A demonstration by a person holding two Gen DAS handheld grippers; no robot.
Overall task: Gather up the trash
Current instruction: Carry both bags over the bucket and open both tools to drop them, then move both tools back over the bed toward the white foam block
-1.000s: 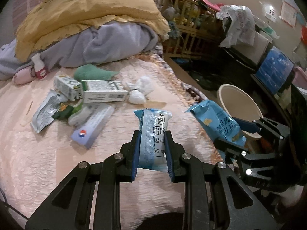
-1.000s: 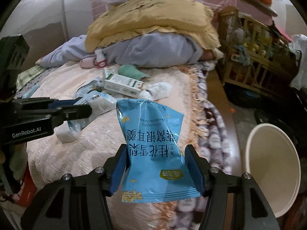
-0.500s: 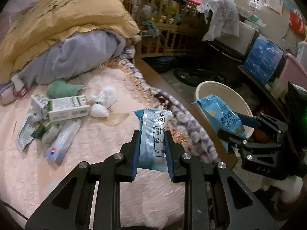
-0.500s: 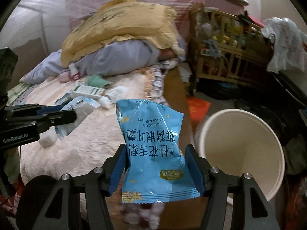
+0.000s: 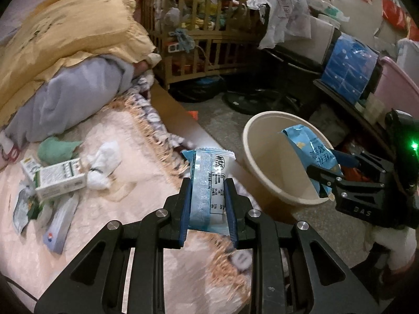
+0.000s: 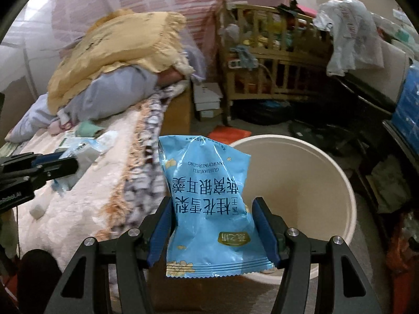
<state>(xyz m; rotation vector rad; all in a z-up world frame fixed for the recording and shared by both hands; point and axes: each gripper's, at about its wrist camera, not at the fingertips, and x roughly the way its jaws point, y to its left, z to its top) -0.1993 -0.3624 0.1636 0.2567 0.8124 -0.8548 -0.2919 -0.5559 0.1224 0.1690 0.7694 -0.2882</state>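
Note:
My left gripper (image 5: 207,206) is shut on a pale blue wrapper (image 5: 208,183) and holds it over the bed's edge, left of a cream bin (image 5: 264,175) on the floor. My right gripper (image 6: 212,231) is shut on a blue snack bag (image 6: 209,204) and holds it over the near rim of the bin (image 6: 309,183). In the left wrist view the right gripper (image 5: 327,167) and its bag (image 5: 311,149) hang over the bin's right side. More trash lies on the bed: a white box (image 5: 60,181), crumpled tissue (image 5: 103,164), a tube (image 5: 61,222), a wrapper (image 5: 21,209).
Piled yellow and grey bedding (image 5: 68,60) covers the bed's far end. A wooden crib (image 5: 199,41) stands behind. A dark stand with a blue pack (image 5: 348,70) and clutter lies right of the bin. An orange bag (image 6: 227,133) lies on the floor.
Both grippers have swung right from over the bed toward the bin, each still holding its item. The right gripper's bag now hangs over the bin's opening.

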